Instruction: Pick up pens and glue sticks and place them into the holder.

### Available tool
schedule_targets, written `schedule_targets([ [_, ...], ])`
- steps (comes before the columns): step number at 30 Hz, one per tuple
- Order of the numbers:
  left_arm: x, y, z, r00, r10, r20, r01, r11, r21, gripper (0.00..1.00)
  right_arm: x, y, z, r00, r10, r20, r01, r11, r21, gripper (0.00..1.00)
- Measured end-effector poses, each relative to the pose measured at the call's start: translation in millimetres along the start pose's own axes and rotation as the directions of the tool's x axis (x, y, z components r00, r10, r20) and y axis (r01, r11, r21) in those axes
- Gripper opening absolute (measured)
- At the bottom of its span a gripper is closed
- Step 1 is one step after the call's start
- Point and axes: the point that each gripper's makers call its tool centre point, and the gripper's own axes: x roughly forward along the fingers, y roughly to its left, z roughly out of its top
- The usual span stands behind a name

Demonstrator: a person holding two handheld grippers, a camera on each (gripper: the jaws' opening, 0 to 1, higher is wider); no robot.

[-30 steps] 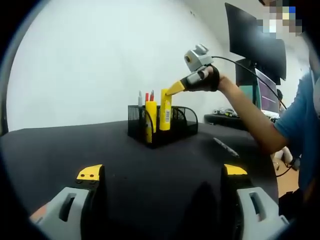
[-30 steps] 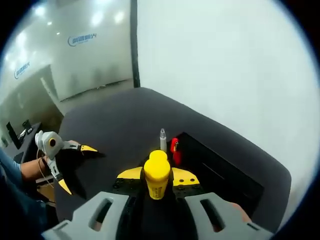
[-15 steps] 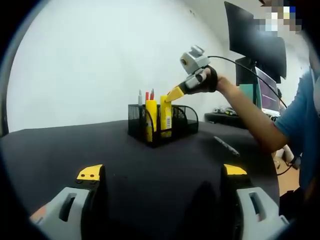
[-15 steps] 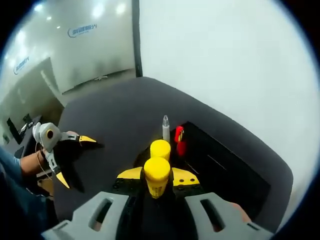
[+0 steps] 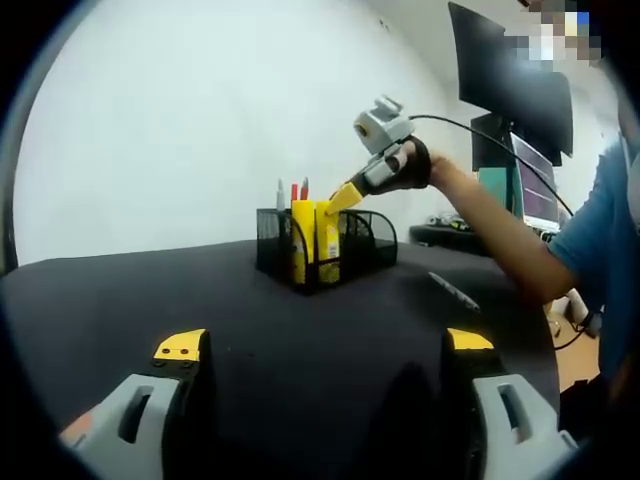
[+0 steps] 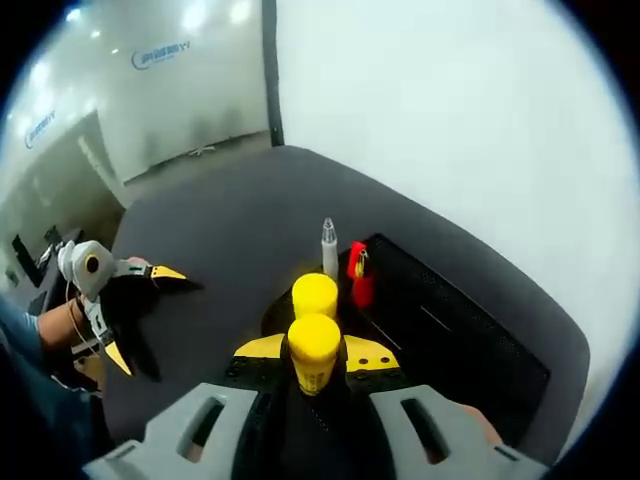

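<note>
Starting at nine o'clock in the left gripper view, our left gripper (image 5: pixel 325 350) hangs low over the dark desk (image 5: pixel 120 290) with its fingers (image 5: pixel 181 346) spread wide and nothing between them, so it poses little hazard where it is. Toward the centre stands the black mesh holder (image 5: pixel 325 250), already carrying a yellow glue stick (image 5: pixel 302 235), a grey-tipped pen (image 5: pixel 280 196) and red pens (image 5: pixel 298 192). Just right of that, our right gripper (image 5: pixel 350 193) comes down from about two o'clock, its fingers pinching a second glue stick (image 5: pixel 328 240) whose lower part is already inside the holder. In the right gripper view the held stick (image 6: pixel 314 352) sits clamped between the yellow fingers (image 6: pixel 368 355), with the seated stick (image 6: pixel 315 295) just beyond it at twelve o'clock and the pens (image 6: pixel 358 270) further on. We judge the main risk to be release: the stick looks slightly tilted, so letting go before it bottoms out could let it lean against its neighbour or catch the mesh rim. Pushing down hard instead could slide or tip the light holder. Opening the fingers so near the other stick could also nudge it. Further right, at three o'clock in the left gripper view, a pen (image 5: pixel 452 292) lies on the desk near the edge, within reach of the sleeve (image 5: pixel 600 240), which could brush it off.
</note>
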Motion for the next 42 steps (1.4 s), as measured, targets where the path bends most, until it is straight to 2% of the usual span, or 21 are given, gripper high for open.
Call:
schedule_targets([
  [3, 0.1, -0.1, -0.3, 1.000, 0.001, -0.002, -0.001, 1.000, 0.001, 0.91, -1.8, 3.6, -2.1, 1.000, 0.013, 0.001, -0.013, 0.999, -0.049, 0.17],
  [11, 0.5, -0.1, -0.8, 1.000, 0.002, -0.005, -0.002, 1.000, 0.004, 0.91, -5.7, 5.3, -4.3, 1.000, -0.015, 0.004, 0.015, 0.988, -0.153, 0.19],
  [16, 0.3, -0.7, 0.2, 1.000, -0.001, 0.001, 0.001, 1.000, 0.003, 0.91, -12.8, 0.6, -1.5, 1.000, -0.027, 0.009, 0.029, 0.988, -0.153, 0.19],
  [20, -0.1, -1.1, 0.9, 1.000, -0.002, 0.004, 0.002, 1.000, 0.002, 0.91, -28.9, 2.9, 1.6, 0.999, -0.028, 0.037, 0.033, 0.987, -0.155, 0.19],
  [25, -2.3, 0.1, 4.3, 1.000, -0.007, 0.022, 0.007, 1.000, -0.016, 0.91, -62.8, 2.7, 18.9, 0.987, -0.051, 0.152, 0.072, 0.988, -0.140, 0.19],
  [27, -3.6, 2.9, 7.6, 0.999, -0.009, 0.038, 0.011, 0.999, -0.045, 0.90, -73.7, 14.6, 21.7, 0.975, -0.074, 0.207, 0.096, 0.990, -0.100, 0.18],
  [29, -5.7, 3.0, 11.7, 0.998, -0.014, 0.062, 0.017, 0.998, -0.057, 0.89, -82.4, 24.9, 16.7, 0.975, -0.080, 0.206, 0.107, 0.987, -0.121, 0.19],
  [31, -5.0, 2.6, 12.5, 0.998, -0.014, 0.066, 0.018, 0.998, -0.064, 0.89, -92.3, 26.8, 10.6, 0.971, -0.115, 0.208, 0.138, 0.986, -0.099, 0.19],
  [32, -4.6, 1.8, 12.1, 0.998, -0.014, 0.066, 0.018, 0.998, -0.063, 0.89, -97.6, 22.6, 8.4, 0.966, -0.149, 0.210, 0.170, 0.982, -0.083, 0.20],
  [33, -3.9, 0.6, 11.3, 0.998, -0.012, 0.060, 0.016, 0.998, -0.060, 0.88, -104.4, 20.0, 9.1, 0.953, -0.186, 0.238, 0.208, 0.975, -0.072, 0.19],
  [35, -3.2, -1.5, 6.6, 0.999, -0.016, 0.031, 0.018, 0.997, -0.070, 0.85, -114.2, 19.2, 7.4, 0.939, -0.209, 0.273, 0.222, 0.975, -0.015, 0.21],
  [37, -1.5, -3.7, 4.0, 1.000, -0.024, 0.013, 0.025, 0.997, -0.073, 0.82, -125.9, 22.7, 5.2, 0.908, -0.239, 0.344, 0.249, 0.968, 0.015, 0.23],
  [40, -0.5, -9.9, 4.7, 1.000, -0.028, -0.003, 0.028, 0.996, -0.087, 0.81, -138.0, 28.2, -8.8, 0.868, -0.296, 0.399, 0.265, 0.955, 0.133, 0.24],
  [41, -1.2, -11.7, 7.5, 1.000, -0.028, 0.005, 0.028, 0.995, -0.092, 0.81, -141.2, 30.2, -13.0, 0.854, -0.311, 0.417, 0.261, 0.950, 0.172, 0.24],
  [42, -0.7, -16.5, 15.2, 0.999, -0.029, 0.040, 0.034, 0.990, -0.135, 0.80, -145.5, 33.7, -16.7, 0.833, -0.326, 0.447, 0.254, 0.943, 0.214, 0.24],
])
